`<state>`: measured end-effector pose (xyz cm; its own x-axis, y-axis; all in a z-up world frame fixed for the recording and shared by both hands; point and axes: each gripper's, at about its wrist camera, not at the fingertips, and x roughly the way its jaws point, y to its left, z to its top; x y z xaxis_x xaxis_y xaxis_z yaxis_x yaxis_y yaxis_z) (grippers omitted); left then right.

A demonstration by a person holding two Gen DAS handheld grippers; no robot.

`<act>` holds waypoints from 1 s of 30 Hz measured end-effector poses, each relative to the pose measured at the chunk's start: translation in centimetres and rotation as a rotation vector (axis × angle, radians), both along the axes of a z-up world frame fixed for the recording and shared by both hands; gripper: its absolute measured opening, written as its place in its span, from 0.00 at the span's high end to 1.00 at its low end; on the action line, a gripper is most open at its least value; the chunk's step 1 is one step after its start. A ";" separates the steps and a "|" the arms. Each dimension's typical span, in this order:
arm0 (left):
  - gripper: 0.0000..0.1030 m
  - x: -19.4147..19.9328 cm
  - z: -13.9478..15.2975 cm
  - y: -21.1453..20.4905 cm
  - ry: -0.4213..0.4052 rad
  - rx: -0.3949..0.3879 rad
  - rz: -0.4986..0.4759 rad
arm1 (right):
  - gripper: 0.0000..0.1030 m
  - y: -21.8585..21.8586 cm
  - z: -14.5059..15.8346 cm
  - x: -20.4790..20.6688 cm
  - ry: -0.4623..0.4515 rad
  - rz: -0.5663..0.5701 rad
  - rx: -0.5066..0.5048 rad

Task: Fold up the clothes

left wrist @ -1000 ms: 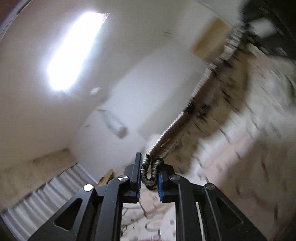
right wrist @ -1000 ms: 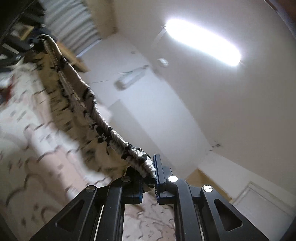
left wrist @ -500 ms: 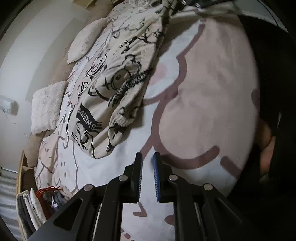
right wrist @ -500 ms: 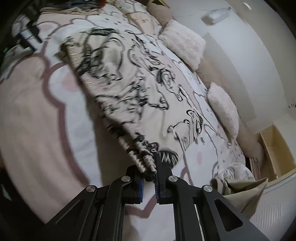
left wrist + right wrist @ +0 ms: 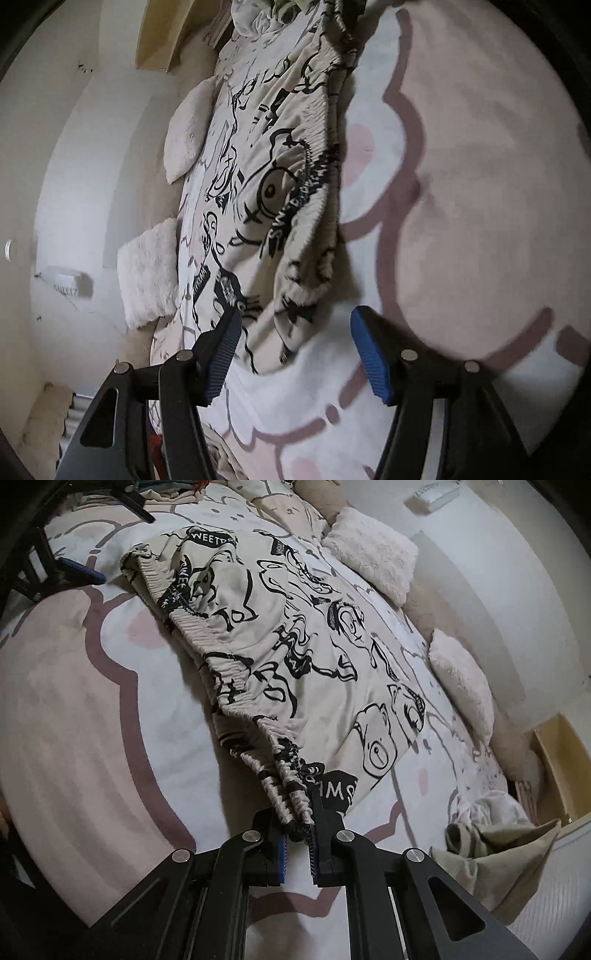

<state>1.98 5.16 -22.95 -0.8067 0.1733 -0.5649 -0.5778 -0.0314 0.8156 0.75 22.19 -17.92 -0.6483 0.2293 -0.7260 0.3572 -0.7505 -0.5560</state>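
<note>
A cream garment with black cartoon prints (image 5: 295, 642) lies spread on the pink-and-white bedspread (image 5: 74, 686). My right gripper (image 5: 297, 834) is shut on the ribbed hem at the garment's near corner. In the left wrist view the same garment (image 5: 280, 192) runs away from me, and its near corner lies just beyond my left gripper (image 5: 295, 350), which is open wide with nothing between its blue pads (image 5: 369, 354). The left gripper's blue pad also shows in the right wrist view at the far left (image 5: 81, 572).
Two fluffy white pillows (image 5: 373, 557) (image 5: 461, 679) lie along the wall side of the bed. A crumpled beige and white cloth heap (image 5: 495, 838) sits at the right near a wooden box (image 5: 557, 760). Folded clothes (image 5: 173, 491) lie at the far end.
Both grippers swung the garment down from the air onto the bed. The left gripper let go of the hem and has opened wide; the right still holds its corner.
</note>
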 end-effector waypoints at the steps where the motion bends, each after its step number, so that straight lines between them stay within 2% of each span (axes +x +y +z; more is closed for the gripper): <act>1: 0.39 -0.3 -0.1 0.1 0.006 -0.006 -0.009 | 0.91 0.1 -0.1 0.0 -0.004 -0.005 -0.007; 5: 0.47 -1.1 -0.2 0.5 0.013 -0.018 -0.035 | 0.91 0.5 -0.2 -0.2 -0.008 -0.022 -0.041; 8: 0.78 -1.1 0.1 0.7 -0.001 -0.013 -0.040 | 0.91 0.5 -0.4 -0.4 -0.004 -0.027 -0.056; 9: 0.91 -1.1 0.2 0.7 -0.005 -0.011 -0.041 | 0.91 0.6 -0.5 -0.4 -0.002 -0.027 -0.060; 14: 0.92 -1.2 0.8 0.9 -0.027 -0.002 -0.048 | 0.91 0.3 0.1 -0.6 0.024 0.008 -0.054; 24: 0.92 4.5 5.8 -1.4 -0.050 0.029 -0.086 | 0.91 -1.2 4.6 3.5 0.052 0.195 0.032; 30: 0.92 8.3 6.2 -1.9 -0.161 0.037 -0.102 | 0.91 -2.2 4.8 6.5 -0.020 0.236 0.038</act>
